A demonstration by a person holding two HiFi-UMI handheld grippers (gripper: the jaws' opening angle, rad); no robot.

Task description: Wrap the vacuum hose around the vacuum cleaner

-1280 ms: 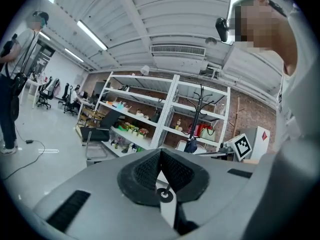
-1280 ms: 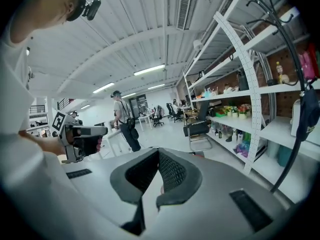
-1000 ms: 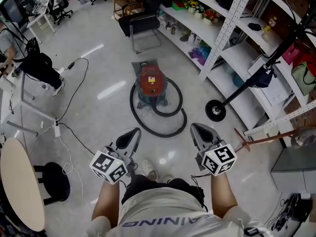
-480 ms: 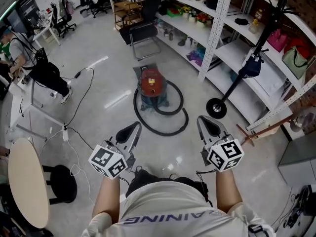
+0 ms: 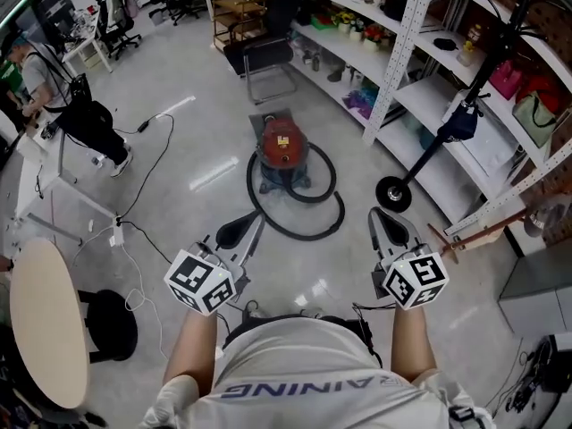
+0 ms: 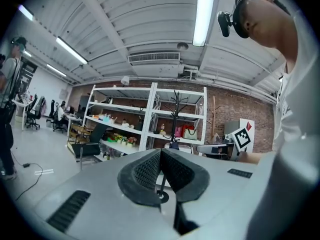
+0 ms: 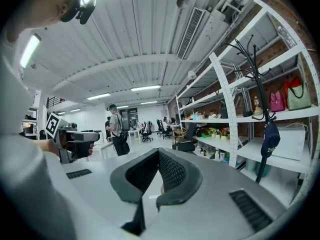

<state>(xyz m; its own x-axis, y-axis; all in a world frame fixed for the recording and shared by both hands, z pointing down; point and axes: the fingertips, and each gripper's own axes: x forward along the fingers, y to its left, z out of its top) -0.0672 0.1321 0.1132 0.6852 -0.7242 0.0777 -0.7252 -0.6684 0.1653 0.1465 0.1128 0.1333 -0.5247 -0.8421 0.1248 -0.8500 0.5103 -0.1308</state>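
Left gripper [image 5: 234, 231]: I'm holding it at 7 o'clock in the head view, jaws pressed together on nothing.
Right gripper [image 5: 390, 225]: I'm holding it at 5 o'clock, jaws likewise pressed together and empty.
Vacuum cleaner [image 5: 283, 143]: it's sitting upright on the floor [image 5: 201, 105] at 12 o'clock from both grippers, well apart from them.
Hose [image 5: 295, 235]: it's lying slack in loops, spilling from the vacuum cleaner's base toward 6 o'clock, not wrapped.
Long axis: the loops are stretching along the 12-to-6 line, with the near bend pointing at me, between the grippers.
Nearer hand: I'm judging them about even.
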